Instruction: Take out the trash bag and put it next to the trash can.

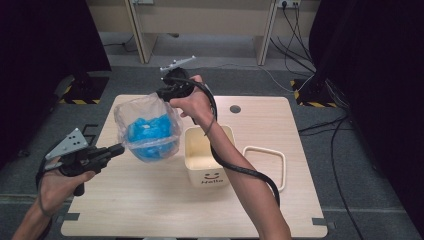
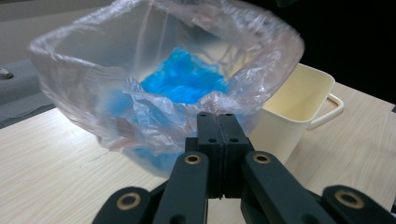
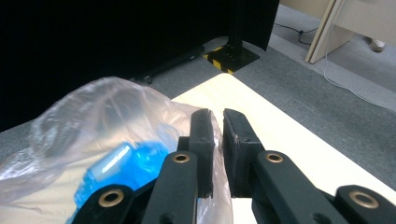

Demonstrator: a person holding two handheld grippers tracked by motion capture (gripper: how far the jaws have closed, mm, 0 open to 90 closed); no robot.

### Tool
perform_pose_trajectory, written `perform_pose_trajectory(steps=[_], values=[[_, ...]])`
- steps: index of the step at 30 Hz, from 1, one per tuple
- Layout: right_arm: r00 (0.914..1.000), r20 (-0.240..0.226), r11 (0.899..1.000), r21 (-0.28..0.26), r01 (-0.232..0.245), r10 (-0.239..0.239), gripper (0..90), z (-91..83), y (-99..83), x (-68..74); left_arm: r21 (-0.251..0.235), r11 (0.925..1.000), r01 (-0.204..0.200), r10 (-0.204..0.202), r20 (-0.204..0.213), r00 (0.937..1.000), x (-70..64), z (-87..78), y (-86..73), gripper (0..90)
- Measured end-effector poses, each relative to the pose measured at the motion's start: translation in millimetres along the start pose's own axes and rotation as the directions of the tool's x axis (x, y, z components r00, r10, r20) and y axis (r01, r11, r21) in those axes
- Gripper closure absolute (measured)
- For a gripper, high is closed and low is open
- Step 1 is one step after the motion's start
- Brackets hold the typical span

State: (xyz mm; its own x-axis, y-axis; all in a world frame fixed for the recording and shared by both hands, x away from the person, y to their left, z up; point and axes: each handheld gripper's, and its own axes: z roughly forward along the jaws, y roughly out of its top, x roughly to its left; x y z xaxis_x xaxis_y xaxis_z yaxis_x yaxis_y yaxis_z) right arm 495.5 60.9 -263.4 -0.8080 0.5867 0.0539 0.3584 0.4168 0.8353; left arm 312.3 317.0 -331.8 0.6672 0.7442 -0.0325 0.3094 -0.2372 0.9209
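A clear plastic bag [image 1: 131, 109] holding blue crumpled material [image 1: 150, 131] hangs in the air over the left half of the wooden table [image 1: 150, 200]. My right gripper [image 1: 161, 93] is shut on the bag's far top rim. My left gripper [image 1: 121, 148] is shut on its near left rim. In the left gripper view the shut jaws [image 2: 217, 122] pinch the bag [image 2: 93, 84] at its edge, blue material [image 2: 184, 79] inside. In the right gripper view thin film of the bag [image 3: 93, 116] runs between the nearly touching jaws [image 3: 216, 128].
A cream bin [image 1: 200, 175] with a smiley and "Hello" stands just right of the bag, also seen as the cream bin [image 2: 299, 102]. A cream rectangular frame [image 1: 283, 170] lies on the table to its right. Cables and striped stand bases [image 1: 80, 95] are on the floor.
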Motion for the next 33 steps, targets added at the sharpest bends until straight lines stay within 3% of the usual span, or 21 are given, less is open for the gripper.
perform_pose_trajectory(steps=[4, 14, 22, 27, 29, 33], values=[[1.0000, -0.003, 1.000, 0.015, -0.001, 0.001, 82.5, 8.8, -3.8, 2.5, 0.022, 0.9998, 0.001, 0.000, -0.014, 0.9999, 2.5, 2.6, -7.5, 89.1], [0.9997, 0.015, 0.996, 0.087, -0.022, 0.021, 82.4, 38.9, -29.6, -0.4, 0.093, 0.9945, 0.047, -0.045, -0.025, 0.9987, 13.2, 17.9, -38.4, 89.0], [0.9995, -0.010, 0.995, 0.099, -0.029, 0.030, 81.8, 46.4, -39.0, 2.5, 0.153, 0.9870, 0.050, -0.044, -0.040, 0.9982, 18.1, 25.2, -53.3, 87.1], [0.9994, -0.022, 0.996, 0.091, -0.025, 0.027, 81.3, 43.0, -37.7, 4.0, 0.165, 0.9852, 0.044, -0.036, -0.053, 0.9980, 22.5, 23.4, -50.9, 80.1], [0.9994, -0.021, 0.996, 0.091, -0.025, 0.027, 81.1, 41.0, -37.2, 4.0, 0.184, 0.9812, 0.058, -0.049, -0.054, 0.9974, 26.3, 21.6, -50.3, 75.0], [0.9994, -0.022, 0.996, 0.088, -0.026, 0.028, 80.0, 36.3, -37.5, 2.4, 0.165, 0.9826, 0.086, -0.074, -0.077, 0.9943, 29.0, 17.2, -49.3, 63.5]])
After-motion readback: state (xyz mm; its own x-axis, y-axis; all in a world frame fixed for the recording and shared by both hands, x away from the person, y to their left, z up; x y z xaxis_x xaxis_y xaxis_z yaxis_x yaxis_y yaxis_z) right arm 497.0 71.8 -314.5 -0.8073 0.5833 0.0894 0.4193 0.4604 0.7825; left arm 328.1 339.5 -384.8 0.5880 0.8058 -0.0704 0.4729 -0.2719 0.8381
